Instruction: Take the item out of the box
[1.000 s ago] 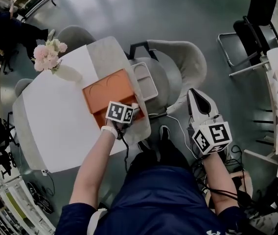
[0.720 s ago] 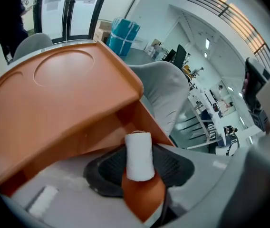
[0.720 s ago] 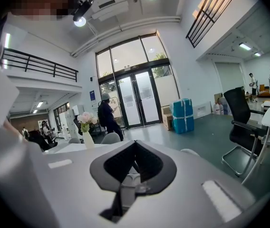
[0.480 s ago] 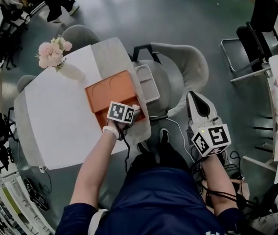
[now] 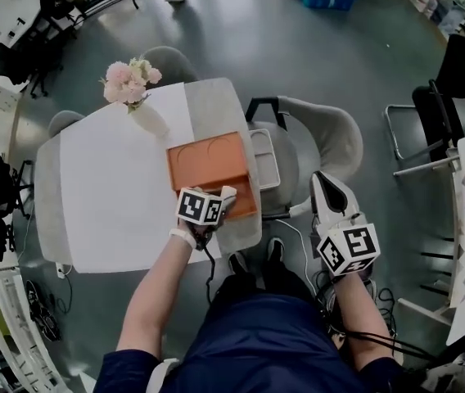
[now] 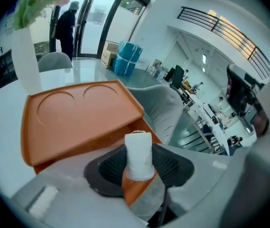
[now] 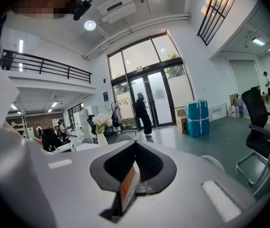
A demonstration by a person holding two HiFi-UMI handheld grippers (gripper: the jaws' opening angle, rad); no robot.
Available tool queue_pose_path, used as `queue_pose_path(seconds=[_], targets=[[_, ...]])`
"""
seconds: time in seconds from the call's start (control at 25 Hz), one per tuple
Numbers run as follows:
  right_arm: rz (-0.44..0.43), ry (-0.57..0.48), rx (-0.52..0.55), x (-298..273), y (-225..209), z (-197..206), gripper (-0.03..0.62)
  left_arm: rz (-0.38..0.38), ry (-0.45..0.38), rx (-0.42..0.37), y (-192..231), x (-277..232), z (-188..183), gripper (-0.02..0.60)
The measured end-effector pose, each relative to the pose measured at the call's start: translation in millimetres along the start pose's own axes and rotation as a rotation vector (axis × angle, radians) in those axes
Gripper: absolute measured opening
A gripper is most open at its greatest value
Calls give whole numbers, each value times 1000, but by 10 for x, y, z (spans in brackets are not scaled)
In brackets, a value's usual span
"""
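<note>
Pinching a white roll (image 6: 139, 152) between its jaws, the left gripper (image 5: 227, 195) is poised with the orange box (image 6: 78, 120) just beyond; a firm, straight lift is advised. The right gripper (image 7: 131, 172) is pressed together, empty.

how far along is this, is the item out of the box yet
Grasp looks done: the left gripper is shut on the white roll at the orange box's open front edge. In hand: lifting it out; whether it has cleared the box is unclear. Left: likely setting it down. The right gripper is shut and empty, off the table.
</note>
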State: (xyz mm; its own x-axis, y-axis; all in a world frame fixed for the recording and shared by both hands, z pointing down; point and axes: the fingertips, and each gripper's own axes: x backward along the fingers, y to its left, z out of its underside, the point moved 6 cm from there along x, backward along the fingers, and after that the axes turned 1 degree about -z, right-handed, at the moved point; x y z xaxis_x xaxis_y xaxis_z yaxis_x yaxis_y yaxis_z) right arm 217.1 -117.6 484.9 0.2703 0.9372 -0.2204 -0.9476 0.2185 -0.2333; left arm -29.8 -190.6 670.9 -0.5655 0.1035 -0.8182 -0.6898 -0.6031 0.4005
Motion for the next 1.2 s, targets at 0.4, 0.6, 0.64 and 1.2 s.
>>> queue_pose_path(seconds=[0.4, 0.6, 0.64, 1.2], targets=[[-121, -23, 58, -195, 474, -228, 3, -65, -238, -44, -171, 881, -132, 179], [-174, -64, 81, -246, 722, -373, 2, -111, -390, -73, -297, 1330, -205, 179], [-183, -72, 87, -252, 763, -409, 2, -123, -422, -73, -311, 1421, -222, 179], [-270, -182, 140, -287, 1259, -892, 2, -207, -785, -83, -652, 2682, -353, 179]])
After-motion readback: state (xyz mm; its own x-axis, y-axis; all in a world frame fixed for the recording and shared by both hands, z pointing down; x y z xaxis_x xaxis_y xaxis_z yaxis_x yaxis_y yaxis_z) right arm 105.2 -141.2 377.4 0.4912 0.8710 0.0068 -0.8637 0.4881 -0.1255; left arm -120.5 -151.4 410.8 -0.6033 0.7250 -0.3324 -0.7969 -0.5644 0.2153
